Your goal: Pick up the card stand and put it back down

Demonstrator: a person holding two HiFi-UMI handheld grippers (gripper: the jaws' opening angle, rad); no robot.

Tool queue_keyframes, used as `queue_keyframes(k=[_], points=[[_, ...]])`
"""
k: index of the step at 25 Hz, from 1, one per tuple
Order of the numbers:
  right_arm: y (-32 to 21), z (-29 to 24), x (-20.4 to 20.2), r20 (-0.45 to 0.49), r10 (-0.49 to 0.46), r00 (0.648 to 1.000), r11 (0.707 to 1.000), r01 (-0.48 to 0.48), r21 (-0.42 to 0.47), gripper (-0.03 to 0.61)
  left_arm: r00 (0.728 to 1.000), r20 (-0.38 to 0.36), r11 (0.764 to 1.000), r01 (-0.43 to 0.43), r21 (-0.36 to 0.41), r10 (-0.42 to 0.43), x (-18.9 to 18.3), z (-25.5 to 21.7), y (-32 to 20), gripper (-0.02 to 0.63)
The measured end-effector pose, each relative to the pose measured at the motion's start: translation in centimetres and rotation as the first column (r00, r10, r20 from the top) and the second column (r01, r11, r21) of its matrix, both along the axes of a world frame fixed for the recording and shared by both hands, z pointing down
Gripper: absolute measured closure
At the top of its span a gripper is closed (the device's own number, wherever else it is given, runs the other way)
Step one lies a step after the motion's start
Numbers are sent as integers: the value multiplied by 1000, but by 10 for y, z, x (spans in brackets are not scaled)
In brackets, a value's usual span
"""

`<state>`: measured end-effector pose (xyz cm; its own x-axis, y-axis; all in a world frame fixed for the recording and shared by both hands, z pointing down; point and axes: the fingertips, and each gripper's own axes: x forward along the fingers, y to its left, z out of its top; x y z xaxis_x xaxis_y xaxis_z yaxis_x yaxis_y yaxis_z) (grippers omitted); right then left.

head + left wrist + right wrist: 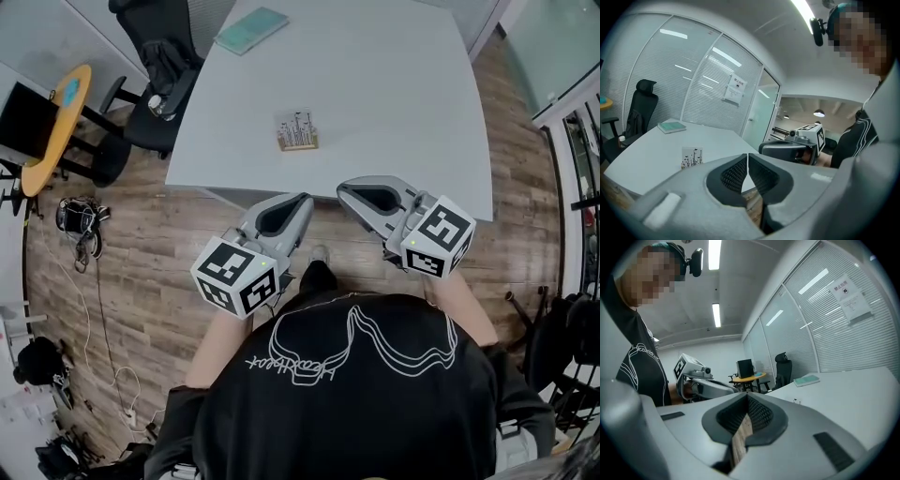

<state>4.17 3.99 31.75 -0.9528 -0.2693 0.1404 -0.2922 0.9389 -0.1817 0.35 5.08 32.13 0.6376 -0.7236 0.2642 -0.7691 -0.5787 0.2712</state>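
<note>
**Card stand [297,131] standing alone on worktop [394,84]; both hand-held grippers closed and empty**

I am holding the left hand-held gripper [307,198] and the right hand-held gripper [343,187] side by side, off the near edge of the worktop and above the wooden floor [141,244]. Both are pointing toward the card stand.

In the left gripper view, the jaws are meeting at their tips and nothing is lying between them. In the right gripper view, the jaws are likewise pressing together and gripping nothing.

The card stand is resting upright on the worktop, in its near half and slightly left of centre. It is sitting well apart from both hand-held grippers, and neither is touching it.

A teal book [251,30] is lying flat near the far left corner of the worktop, well apart from the card stand. A black office chair [155,70] is standing just beside the worktop's left edge.
</note>
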Motion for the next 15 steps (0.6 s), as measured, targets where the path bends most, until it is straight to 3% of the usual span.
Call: queue_keyframes(k=[15], points=[[32,-11,21,27,-12,1000,1000,12,19,571,1000,12,999,20,39,-20,20,-16,34,592]])
